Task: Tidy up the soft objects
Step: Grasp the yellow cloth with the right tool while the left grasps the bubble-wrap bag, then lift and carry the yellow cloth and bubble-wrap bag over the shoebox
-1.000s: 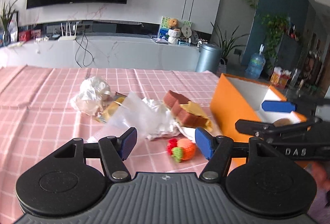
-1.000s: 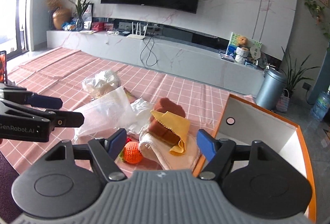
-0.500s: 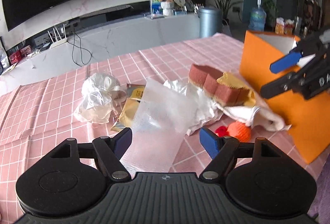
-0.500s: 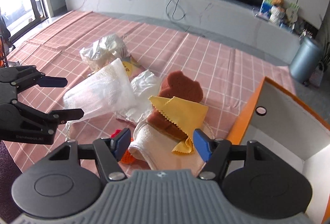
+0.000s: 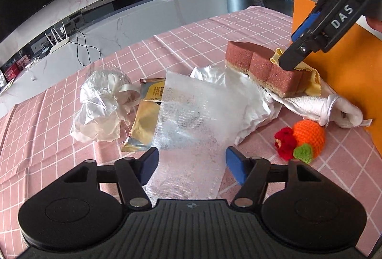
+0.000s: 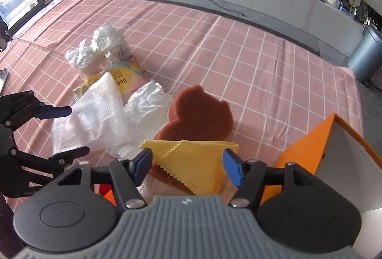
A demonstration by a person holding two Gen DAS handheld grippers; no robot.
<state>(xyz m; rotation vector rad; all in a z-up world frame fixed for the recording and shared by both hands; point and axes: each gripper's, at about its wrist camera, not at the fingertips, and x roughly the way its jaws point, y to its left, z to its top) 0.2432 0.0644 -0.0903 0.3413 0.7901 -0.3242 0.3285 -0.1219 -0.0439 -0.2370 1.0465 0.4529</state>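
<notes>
The yellow cloth [image 6: 191, 163] lies on the brown sponge [image 6: 198, 113] near the desk's right edge, beside the orange box [image 6: 308, 151] — the right gripper [image 6: 187, 167] straddles it, jaws just closing, not pinching. The left gripper [image 5: 191, 163], also closing yet spread, brackets the white mesh sheet [image 5: 191, 120] — the knitted orange toy [image 5: 308, 137] lies nearby.

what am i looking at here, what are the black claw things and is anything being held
Each claw is a hand-held two-finger gripper with a camera looking along its fingers, so each picture is one gripper's own view. The left gripper straddles a white mesh sheet; the right gripper straddles a yellow cloth lying on a brown sponge. Both jaws have just been closing but grip nothing yet. On the pink checked tablecloth also lie plastic bags, a knitted orange toy and an orange box.
</notes>
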